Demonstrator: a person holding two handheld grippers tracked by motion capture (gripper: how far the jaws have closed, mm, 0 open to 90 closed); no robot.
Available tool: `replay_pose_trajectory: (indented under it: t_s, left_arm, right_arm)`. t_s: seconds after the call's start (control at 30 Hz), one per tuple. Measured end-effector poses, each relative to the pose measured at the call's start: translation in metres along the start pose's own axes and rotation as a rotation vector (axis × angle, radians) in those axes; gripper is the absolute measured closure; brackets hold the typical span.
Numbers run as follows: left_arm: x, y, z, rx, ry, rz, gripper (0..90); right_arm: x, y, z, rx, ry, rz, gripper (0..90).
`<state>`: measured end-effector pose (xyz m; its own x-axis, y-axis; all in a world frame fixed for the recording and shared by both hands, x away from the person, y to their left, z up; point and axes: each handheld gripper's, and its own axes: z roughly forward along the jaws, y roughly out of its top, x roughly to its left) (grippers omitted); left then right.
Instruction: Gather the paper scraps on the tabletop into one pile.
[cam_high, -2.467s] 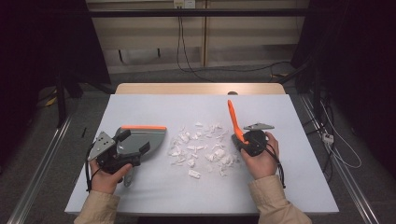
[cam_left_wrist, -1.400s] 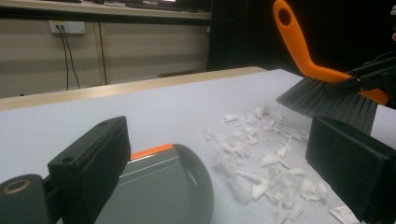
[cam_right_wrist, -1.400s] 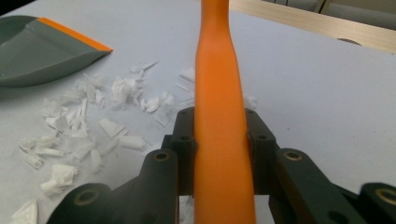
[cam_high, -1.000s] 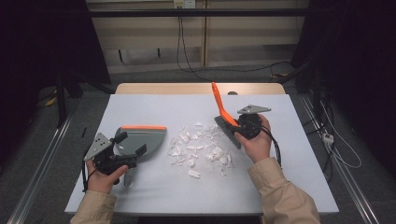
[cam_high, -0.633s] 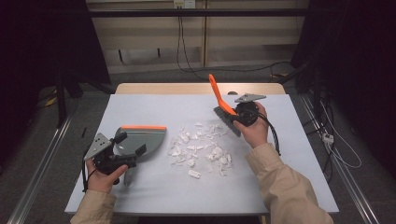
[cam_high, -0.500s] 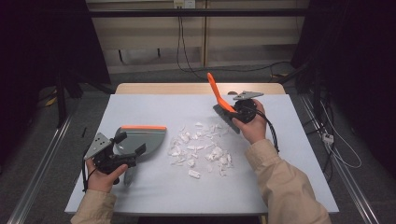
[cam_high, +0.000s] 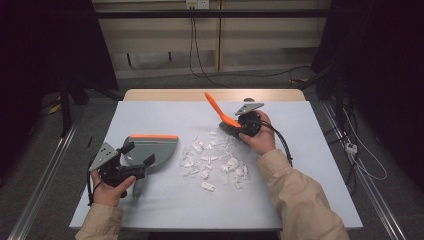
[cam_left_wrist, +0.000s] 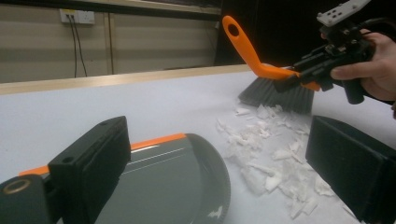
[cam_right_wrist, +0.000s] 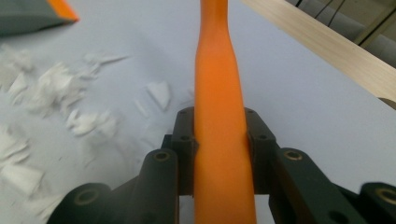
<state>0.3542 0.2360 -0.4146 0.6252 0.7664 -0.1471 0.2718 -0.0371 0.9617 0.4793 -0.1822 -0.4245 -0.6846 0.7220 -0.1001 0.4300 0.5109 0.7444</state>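
Sweeping hazard: your right gripper (cam_high: 243, 126) clenched on brush (cam_high: 227, 119); hard stroke scatters scraps (cam_high: 212, 157) past dustpan (cam_high: 150, 150).

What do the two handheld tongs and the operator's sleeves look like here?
Both tongs are black pistol-grip units. The left tongs and right tongs each carry a grey three-cornered plate on top, dotted with small holes. Blocky black jaws, screw holes near their base. A black cable loops from the right unit; another trails from the left. The person wears beige long sleeves.
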Motion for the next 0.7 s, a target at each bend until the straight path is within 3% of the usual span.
replay_pose_trajectory:
  t_s: [0.23, 0.43, 0.57, 0.7]
  left_arm:
    - [0.000, -0.001, 0.000, 0.012, 0.008, 0.013, 6.5]
    - [-0.001, -0.001, 0.000, 0.013, 0.009, 0.020, 7.2]
    - [-0.002, -0.002, 0.001, 0.018, 0.011, 0.017, 7.2]
    - [-0.002, -0.003, 0.002, 0.018, 0.011, 0.015, 7.2]
  right_arm:
    - [0.019, -0.007, -0.015, 0.019, 0.090, -0.086, 71.4]
    - [0.030, -0.012, -0.032, 0.008, 0.201, -0.079, 71.5]
    - [0.025, -0.008, -0.044, -0.061, 0.207, -0.049, 71.5]
    - [0.013, -0.003, -0.040, -0.079, 0.185, -0.019, 71.5]
